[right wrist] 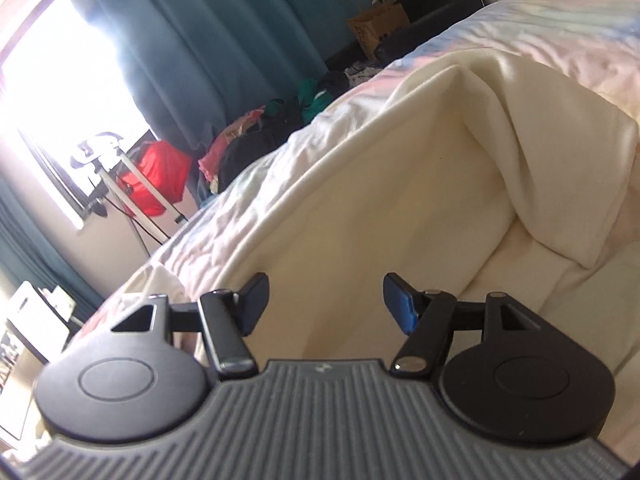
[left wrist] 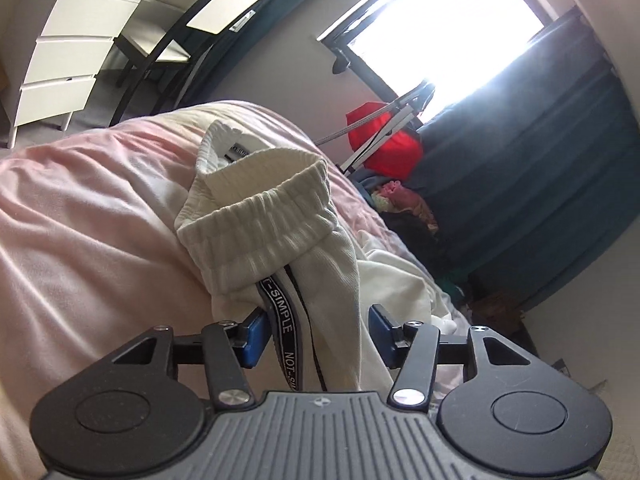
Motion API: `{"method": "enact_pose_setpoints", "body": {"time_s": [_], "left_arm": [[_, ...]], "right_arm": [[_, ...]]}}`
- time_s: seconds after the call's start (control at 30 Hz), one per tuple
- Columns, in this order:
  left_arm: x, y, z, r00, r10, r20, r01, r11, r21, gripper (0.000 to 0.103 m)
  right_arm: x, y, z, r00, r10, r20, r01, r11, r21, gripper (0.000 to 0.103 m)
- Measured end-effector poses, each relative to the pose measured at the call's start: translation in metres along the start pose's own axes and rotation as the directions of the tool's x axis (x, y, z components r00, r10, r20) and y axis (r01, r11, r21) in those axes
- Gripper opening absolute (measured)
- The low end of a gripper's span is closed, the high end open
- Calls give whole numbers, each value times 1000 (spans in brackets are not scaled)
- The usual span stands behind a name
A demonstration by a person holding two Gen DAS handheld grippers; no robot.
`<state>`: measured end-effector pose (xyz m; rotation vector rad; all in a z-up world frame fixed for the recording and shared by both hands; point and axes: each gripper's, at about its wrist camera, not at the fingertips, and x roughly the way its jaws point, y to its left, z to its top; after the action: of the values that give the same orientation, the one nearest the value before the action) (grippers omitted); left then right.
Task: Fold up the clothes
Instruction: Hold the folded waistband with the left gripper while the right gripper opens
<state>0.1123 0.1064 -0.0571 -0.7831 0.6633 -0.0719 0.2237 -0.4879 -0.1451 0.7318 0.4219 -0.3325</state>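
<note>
Where the pink bedspread (left wrist: 80, 208) rises toward the left wrist camera, a cream garment (left wrist: 256, 220) with a ribbed elastic waistband lies heaped on the bed, its waistband standing open and a black stripe lettered "NOT-SIMPLE" running down one side.

- Item: cream garment, apparently track trousers. Lies on the bed, bunched at the waist; cloth trails down between the left gripper's fingers.
- Same or like cream cloth (right wrist: 400, 184), right wrist view: spread over the bed, one part doubled over in a thick fold at the right. Whether it is the same garment cannot be told.
- Left gripper (left wrist: 316, 332): blue pads wide apart, the striped cloth lying between them, not pinched.
- Right gripper (right wrist: 324, 304): fingers spread, nothing between them, hovering just over the cream cloth.
- Surroundings: teal curtains (left wrist: 540, 200), bright window (left wrist: 440, 28), a heap of mixed clothes (right wrist: 256, 144) beyond the bed, white drawers (left wrist: 64, 80).

Handling note, as judgement: the fabric looks soft and thick, so it should fold without slipping. A clean fold calls for pinching through the whole layer at a seam or the waistband, keeping both ends level, and smoothing slack before creasing. The scene suits either a fold under way or a folded piece being released.
</note>
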Motion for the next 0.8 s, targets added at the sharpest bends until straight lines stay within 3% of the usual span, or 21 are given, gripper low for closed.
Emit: {"method": "enact_pose_setpoints", "body": {"time_s": [0.1,0.17,0.3,0.47,0.6,0.63,0.7,0.77,0.8], "left_arm": [[16,10,-4,995,31,-95,-36,998,-46,63],[27,24,-6,983,55,-173,-74,991,-111,60],[29,35,-3,984,67,-165,-97,979,-181,43],[31,28,1,987,81,-141,-101,984,-148,41],[36,26,2,987,84,-138,-105,984,-146,41],[38,25,2,987,85,-137,-105,984,-146,41],[40,24,3,987,87,-136,-107,984,-145,41],[43,24,4,987,89,-135,-108,984,-144,41],[44,23,4,987,90,-135,-109,983,-145,41]], "right_arm": [[2,-24,0,999,-31,-34,36,991,130,67],[1,-38,1,994,-103,-43,109,979,175,66],[-7,-58,9,985,-170,8,165,964,208,64],[21,-42,58,966,-251,60,253,967,-25,67],[76,-25,129,945,-327,-12,322,938,-130,62],[78,-20,145,949,-314,19,314,941,-125,54],[64,-12,159,956,-240,168,257,962,-88,54],[46,-11,153,941,-146,306,182,979,-92,58],[41,-12,146,938,-142,316,186,976,-113,60]]}}
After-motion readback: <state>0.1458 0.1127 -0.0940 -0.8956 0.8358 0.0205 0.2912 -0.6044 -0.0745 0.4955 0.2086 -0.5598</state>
